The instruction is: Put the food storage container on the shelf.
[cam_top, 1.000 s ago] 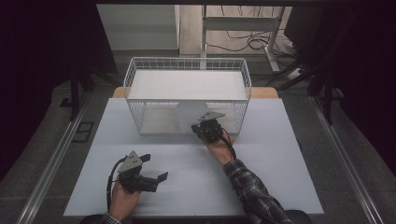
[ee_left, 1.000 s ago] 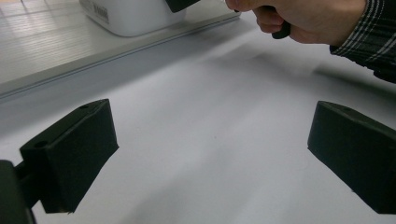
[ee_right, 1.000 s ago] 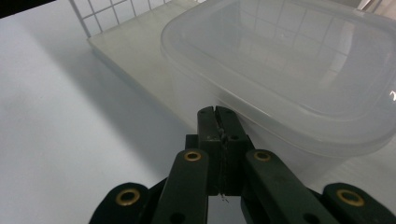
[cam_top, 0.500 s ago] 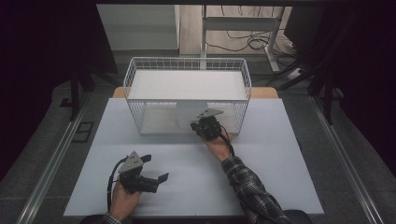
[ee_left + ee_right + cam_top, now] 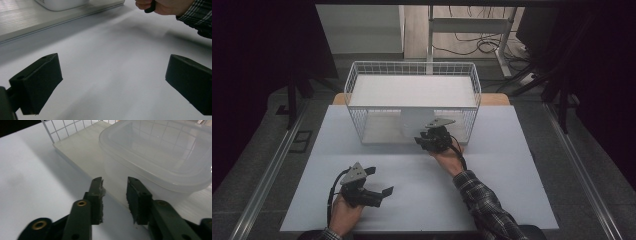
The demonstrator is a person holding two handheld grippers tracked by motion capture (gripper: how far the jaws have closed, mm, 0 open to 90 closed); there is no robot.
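Plastic container (image 5: 160,157), clear and lidded, sits on the pale board (image 5: 82,147) under the white wire basket (image 5: 412,75), at the front opening of that frame. In the high view the container (image 5: 414,122) shows as a whitish shape behind the front wires, near the middle of the basket and just left of the right gripper (image 5: 428,142).

From the right gripper view, the right gripper (image 5: 114,191) points at the container's near wall. Its jaws have just been opening and now stand a narrow gap apart. Nothing is clamped between them; the container's lower wall and the edge of the board lie just beyond the tips, and the lid's rim overhangs above and to the right. Whether the tips touch the wall I cannot tell; they are at least very near it. A bit of pale fuzz clings to the tip of the left-hand pad.

The left gripper (image 5: 377,192) rests low over the white table (image 5: 512,190), well apart from the basket and the container, in the hand at the near left. In the left gripper view its jaws stand wide with only bare tabletop (image 5: 112,82) between them; farther off, the container's rounded bottom corner (image 5: 62,3) sits on the board, and the right hand (image 5: 162,5) with a plaid sleeve (image 5: 197,17) shows at the top right.
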